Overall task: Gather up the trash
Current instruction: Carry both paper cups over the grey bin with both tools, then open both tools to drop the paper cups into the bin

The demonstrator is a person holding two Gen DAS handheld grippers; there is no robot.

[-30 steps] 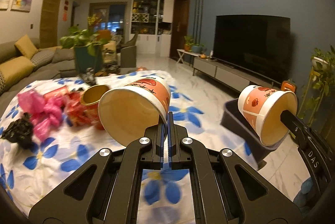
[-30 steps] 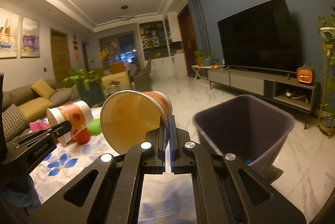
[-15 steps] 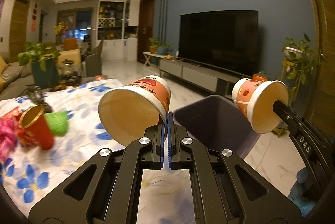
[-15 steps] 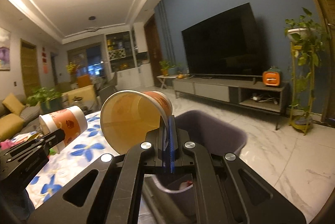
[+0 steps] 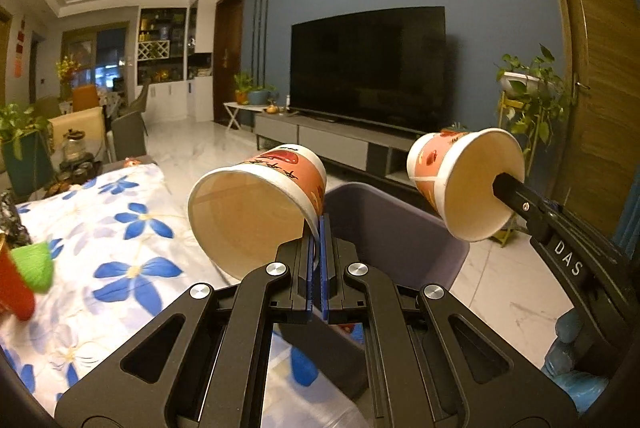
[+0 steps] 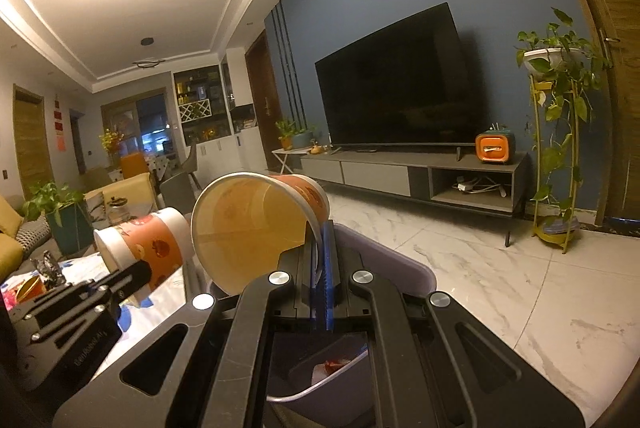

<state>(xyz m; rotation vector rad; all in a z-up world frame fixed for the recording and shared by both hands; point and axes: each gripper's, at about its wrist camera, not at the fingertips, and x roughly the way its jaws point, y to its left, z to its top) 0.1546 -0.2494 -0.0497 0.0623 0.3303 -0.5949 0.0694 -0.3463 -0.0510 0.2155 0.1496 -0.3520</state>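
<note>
Both tools have swung off the table (image 5: 120, 228) toward the bin (image 5: 384, 224). Left tool (image 5: 318, 240) is clamped on a paper cup (image 5: 256, 211) rim; right tool (image 6: 320, 252) likewise grips its cup (image 6: 256, 224), bin at 6 o'clock. Release appears due next.

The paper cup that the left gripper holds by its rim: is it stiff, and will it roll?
The paper cup looks thin-walled and empty, so probably light and easy to crush. The left gripper pinches only its rim, which may buckle. Being round and tapered, it would likely roll in a curve.
</note>
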